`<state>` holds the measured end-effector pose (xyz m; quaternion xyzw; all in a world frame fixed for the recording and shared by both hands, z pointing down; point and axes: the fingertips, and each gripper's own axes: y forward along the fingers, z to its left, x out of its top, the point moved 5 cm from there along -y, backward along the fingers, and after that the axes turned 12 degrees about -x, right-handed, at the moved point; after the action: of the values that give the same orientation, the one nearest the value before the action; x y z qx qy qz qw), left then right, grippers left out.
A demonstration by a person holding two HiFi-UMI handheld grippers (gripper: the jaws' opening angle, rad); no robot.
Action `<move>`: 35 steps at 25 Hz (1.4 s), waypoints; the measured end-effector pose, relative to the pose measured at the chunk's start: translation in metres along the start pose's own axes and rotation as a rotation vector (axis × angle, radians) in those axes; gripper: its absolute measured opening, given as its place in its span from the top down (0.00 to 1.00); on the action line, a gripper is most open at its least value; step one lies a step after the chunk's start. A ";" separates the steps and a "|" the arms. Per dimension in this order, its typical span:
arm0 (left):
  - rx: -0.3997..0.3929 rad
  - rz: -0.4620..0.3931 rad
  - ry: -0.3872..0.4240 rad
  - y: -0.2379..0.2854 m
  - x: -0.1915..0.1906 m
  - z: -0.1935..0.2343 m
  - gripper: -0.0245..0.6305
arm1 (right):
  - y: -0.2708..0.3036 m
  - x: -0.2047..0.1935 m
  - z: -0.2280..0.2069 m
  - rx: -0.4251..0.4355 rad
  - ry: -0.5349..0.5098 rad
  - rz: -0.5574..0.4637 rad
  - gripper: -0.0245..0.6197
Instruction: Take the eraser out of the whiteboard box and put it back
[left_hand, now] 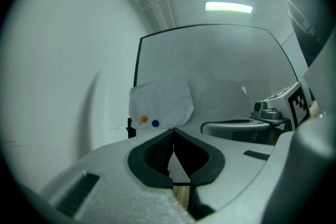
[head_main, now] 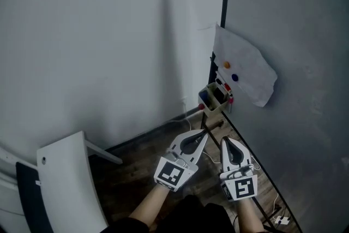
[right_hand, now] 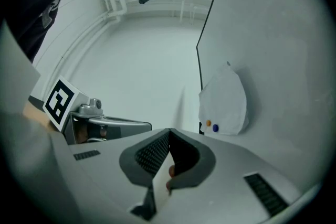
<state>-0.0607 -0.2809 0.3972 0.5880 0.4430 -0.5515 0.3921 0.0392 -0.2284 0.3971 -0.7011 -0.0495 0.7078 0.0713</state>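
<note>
The whiteboard box [head_main: 214,97] hangs at the whiteboard's [head_main: 294,35] lower left corner. It holds dark and blue items and a red-tipped marker; I cannot tell the eraser apart. Both grippers are below it, pointing up at it, still apart from it. My left gripper [head_main: 205,132] is shut and empty, with its pads meeting at the tip [left_hand: 173,131]. My right gripper [head_main: 224,141] sits beside it, also shut with nothing held [right_hand: 169,131]. In both gripper views only a dark sliver of the box [left_hand: 129,127] [right_hand: 201,127] shows past the jaws.
A white paper sheet [head_main: 244,69] with an orange and a blue magnet is stuck on the whiteboard just above the box. A white wall [head_main: 98,35] stands to the left. A white chair [head_main: 71,183] is at lower left. Cables and a plug [head_main: 279,220] lie on the wooden floor.
</note>
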 end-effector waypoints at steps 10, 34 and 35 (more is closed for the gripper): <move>-0.037 0.015 -0.014 0.036 -0.008 0.030 0.95 | 0.034 -0.010 -0.027 -0.042 0.012 0.013 0.96; -0.116 0.268 -0.027 0.162 -0.102 0.122 0.70 | 0.081 -0.068 -0.079 -0.116 0.076 0.082 0.96; -0.128 0.289 -0.041 0.167 -0.105 0.124 0.65 | 0.081 -0.069 -0.081 -0.120 0.080 0.083 0.96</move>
<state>0.0611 -0.4582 0.4865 0.6081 0.3799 -0.4718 0.5131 0.1178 -0.3226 0.4500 -0.7333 -0.0599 0.6773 0.0018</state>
